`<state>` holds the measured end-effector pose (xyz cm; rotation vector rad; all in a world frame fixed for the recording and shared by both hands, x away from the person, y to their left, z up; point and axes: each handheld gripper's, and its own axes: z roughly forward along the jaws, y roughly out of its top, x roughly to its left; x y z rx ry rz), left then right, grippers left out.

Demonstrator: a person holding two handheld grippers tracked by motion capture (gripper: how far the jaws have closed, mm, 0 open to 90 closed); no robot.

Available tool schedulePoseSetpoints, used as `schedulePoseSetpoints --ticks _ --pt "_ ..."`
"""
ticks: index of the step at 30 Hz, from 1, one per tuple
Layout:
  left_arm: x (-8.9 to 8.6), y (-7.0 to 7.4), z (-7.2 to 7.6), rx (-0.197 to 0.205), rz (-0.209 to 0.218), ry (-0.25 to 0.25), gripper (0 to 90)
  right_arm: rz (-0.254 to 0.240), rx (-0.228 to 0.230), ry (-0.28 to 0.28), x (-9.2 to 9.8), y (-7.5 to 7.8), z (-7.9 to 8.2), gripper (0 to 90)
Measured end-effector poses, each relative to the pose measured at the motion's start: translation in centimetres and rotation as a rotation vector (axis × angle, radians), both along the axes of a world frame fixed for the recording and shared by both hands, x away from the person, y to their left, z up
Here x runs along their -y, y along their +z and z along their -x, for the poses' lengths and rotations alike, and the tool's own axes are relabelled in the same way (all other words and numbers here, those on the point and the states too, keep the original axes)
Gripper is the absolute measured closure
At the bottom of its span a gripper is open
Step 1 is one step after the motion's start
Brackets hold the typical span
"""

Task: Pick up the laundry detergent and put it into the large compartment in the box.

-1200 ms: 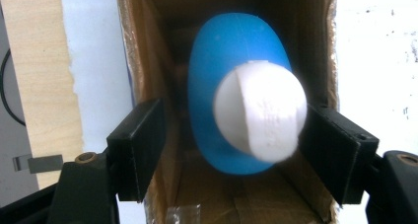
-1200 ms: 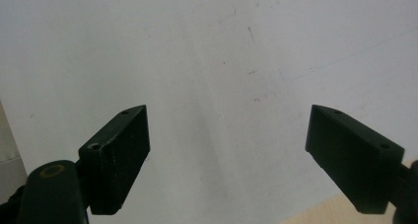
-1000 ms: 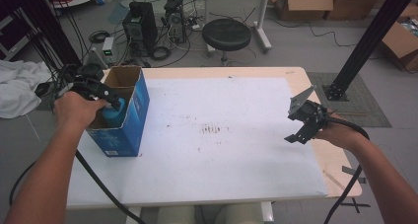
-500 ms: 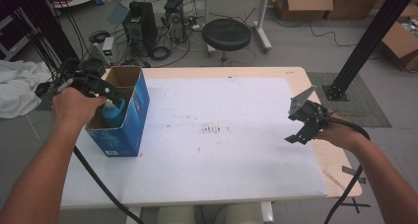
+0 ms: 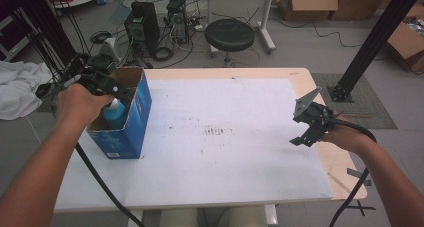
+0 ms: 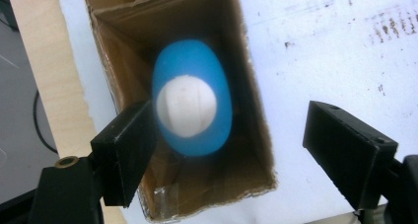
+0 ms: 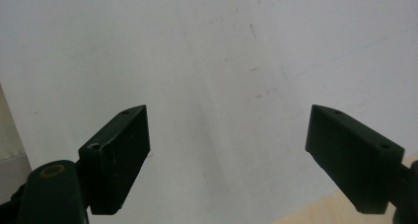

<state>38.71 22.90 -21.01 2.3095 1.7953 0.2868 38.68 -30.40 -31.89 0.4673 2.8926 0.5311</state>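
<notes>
An open blue cardboard box (image 5: 122, 122) holds a blue white-capped bottle (image 6: 191, 98); the left gripper (image 6: 246, 150) hovers above, jaws wide, empty. The right gripper (image 7: 244, 155) gapes empty over the white tabletop (image 5: 225, 152).

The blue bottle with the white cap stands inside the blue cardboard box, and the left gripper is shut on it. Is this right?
Not quite. The blue bottle with the white cap does stand inside the blue cardboard box, but the left gripper is open: in the left gripper view its jaws stand wide apart above the box, one beside the bottle and the other far off over the table.
</notes>
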Motion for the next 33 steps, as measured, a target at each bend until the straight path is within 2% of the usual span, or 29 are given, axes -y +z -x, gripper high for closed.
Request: schedulePoseSetpoints --ticks 7,8,13,26,33 --pt "1.8 0.7 0.3 0.01 -0.015 -0.069 19.5 0.0 0.001 -0.002 -0.1 0.1 0.0 16.8" --pt "2.5 0.9 0.4 0.011 -0.02 -0.097 19.5 0.001 0.002 0.001 -0.2 0.2 0.0 16.8" --pt "4.4 1.2 0.5 0.018 -0.024 -0.167 19.8 0.003 0.003 0.003 -0.5 0.3 0.1 16.8" --pt "8.8 1.0 0.1 0.009 -0.046 -0.309 19.8 0.003 -0.001 0.004 -1.1 0.4 0.1 16.7" --pt "10.5 0.5 -0.3 0.001 -0.051 -0.361 19.9 0.003 -0.001 0.0 -1.5 0.8 0.2 16.8"
